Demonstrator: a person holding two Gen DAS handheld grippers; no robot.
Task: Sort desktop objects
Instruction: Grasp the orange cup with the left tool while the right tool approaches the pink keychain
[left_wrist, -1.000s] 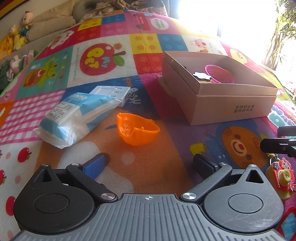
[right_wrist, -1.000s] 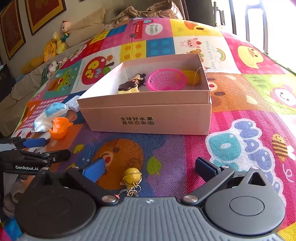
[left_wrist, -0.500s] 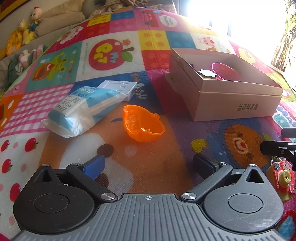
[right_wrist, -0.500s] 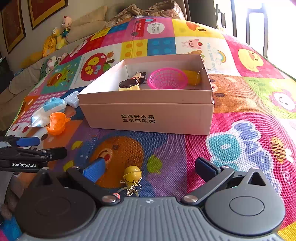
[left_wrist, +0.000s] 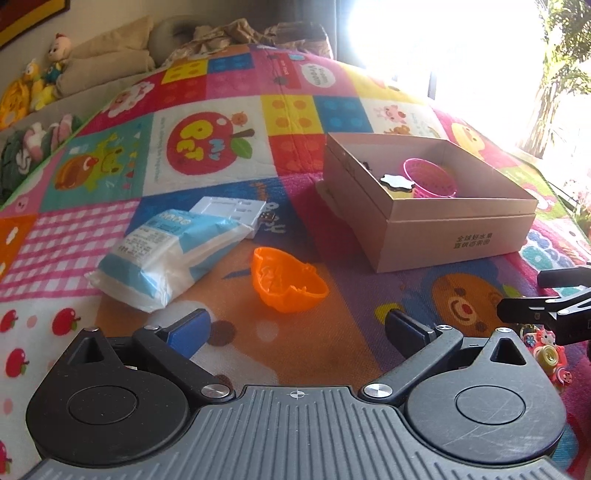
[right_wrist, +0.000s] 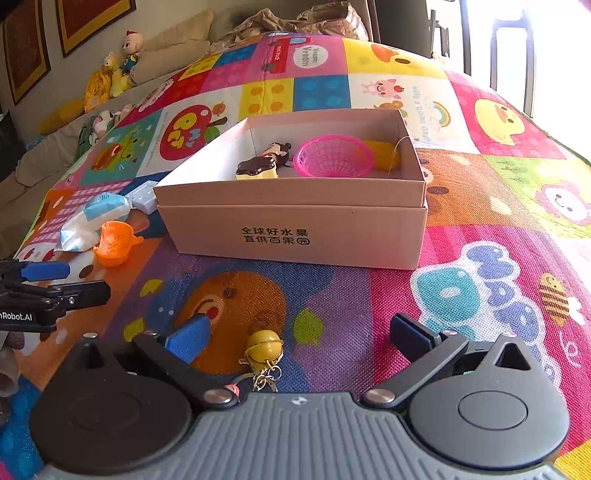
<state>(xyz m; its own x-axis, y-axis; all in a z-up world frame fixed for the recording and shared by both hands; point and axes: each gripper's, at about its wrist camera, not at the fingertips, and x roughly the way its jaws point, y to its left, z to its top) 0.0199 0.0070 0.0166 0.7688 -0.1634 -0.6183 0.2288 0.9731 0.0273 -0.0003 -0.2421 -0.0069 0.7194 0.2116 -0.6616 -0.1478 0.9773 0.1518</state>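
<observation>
Bright patchwork play mat (right_wrist: 480, 206), sofa behind. Left gripper (left_wrist: 295, 325) wide, facing the orange bowl (left_wrist: 288, 284); right gripper (right_wrist: 299, 334) wide over a yellow keychain (right_wrist: 264, 347). Box (right_wrist: 295, 229) ahead, open mat around.

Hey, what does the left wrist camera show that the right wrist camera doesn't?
Only the left wrist view shows the pink camera charm under the right tongs. Only the right wrist view shows the yellow ball keychain between its open tongs, and a yellow item behind the pink basket. Both show the cardboard box, orange cup, tissue pack and white block.
</observation>
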